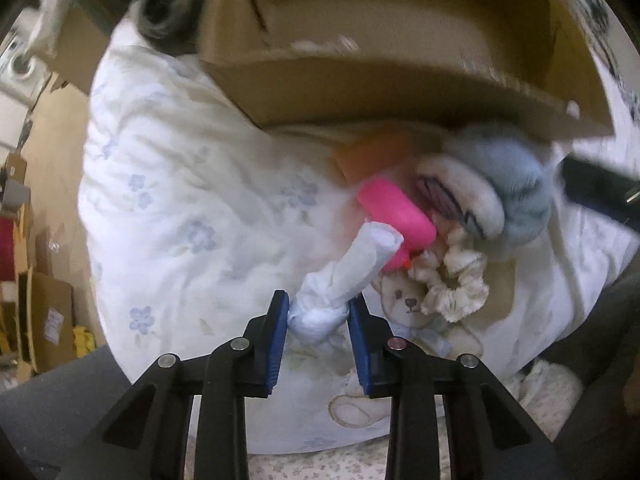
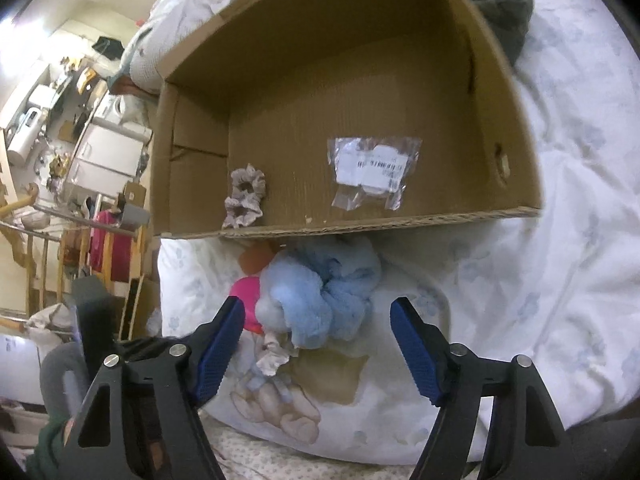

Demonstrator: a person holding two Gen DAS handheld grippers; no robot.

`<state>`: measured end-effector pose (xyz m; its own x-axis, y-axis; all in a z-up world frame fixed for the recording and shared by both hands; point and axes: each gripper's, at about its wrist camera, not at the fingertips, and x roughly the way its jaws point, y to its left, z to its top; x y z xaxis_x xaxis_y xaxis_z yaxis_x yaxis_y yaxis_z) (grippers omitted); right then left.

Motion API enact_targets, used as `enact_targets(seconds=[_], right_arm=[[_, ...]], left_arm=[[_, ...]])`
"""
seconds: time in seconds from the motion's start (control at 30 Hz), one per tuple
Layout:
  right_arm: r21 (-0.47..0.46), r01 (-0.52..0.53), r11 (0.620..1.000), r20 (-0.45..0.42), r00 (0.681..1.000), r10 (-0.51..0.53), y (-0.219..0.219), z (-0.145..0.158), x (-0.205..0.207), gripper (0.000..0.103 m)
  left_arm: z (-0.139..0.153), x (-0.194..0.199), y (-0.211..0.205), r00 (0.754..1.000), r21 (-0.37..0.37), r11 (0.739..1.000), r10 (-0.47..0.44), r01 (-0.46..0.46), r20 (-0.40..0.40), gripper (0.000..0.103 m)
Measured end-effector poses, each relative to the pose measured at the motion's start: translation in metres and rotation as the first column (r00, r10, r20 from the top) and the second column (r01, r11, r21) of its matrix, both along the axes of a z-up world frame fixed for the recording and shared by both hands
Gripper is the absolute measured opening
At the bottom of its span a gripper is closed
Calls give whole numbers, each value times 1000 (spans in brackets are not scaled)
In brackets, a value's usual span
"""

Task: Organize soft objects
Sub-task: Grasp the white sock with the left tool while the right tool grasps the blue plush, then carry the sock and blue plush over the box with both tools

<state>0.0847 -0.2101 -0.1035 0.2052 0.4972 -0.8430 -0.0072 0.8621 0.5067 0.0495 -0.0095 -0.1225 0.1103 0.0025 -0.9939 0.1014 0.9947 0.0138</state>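
Below box (image 2: 360,92) front edge, on bed (image 1: 180,184): soft pile. Left tongs (image 1: 318,316) clamp white cloth roll (image 1: 344,276) by knotted end only; may slip. Right tongs (image 2: 318,320) spread wide around blue fluffy toy (image 2: 320,284), not gripping; closing could snag pink roll (image 2: 246,292) alongside.

My right gripper (image 2: 318,332) has its blue-padded jaws spread wide, hovering over a fluffy light-blue plush scrunchie (image 2: 328,292) on the white floral duvet (image 2: 540,280). That's just in front of the open brown cardboard box (image 2: 520,120). Inside the box: a grey fabric scrunchie (image 2: 245,196) and a clear plastic labelled bag (image 2: 374,172).
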Motion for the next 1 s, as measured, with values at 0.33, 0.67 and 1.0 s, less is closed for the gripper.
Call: enact_targets(seconds=[0.33, 0.67, 1.0], right_arm=[[-81, -87, 993, -34, 996, 84, 32, -20, 9, 30], [23, -87, 996, 97, 992, 85, 17, 23, -16, 15], [33, -77, 997, 163, 984, 70, 4, 46, -37, 15]], left_arm=[[22, 8, 34, 988, -57, 989, 138, -135, 61, 27], [35, 4, 28, 986, -70, 992, 111, -103, 121, 27], [43, 1, 31, 977, -44, 989, 145, -140, 158, 27]])
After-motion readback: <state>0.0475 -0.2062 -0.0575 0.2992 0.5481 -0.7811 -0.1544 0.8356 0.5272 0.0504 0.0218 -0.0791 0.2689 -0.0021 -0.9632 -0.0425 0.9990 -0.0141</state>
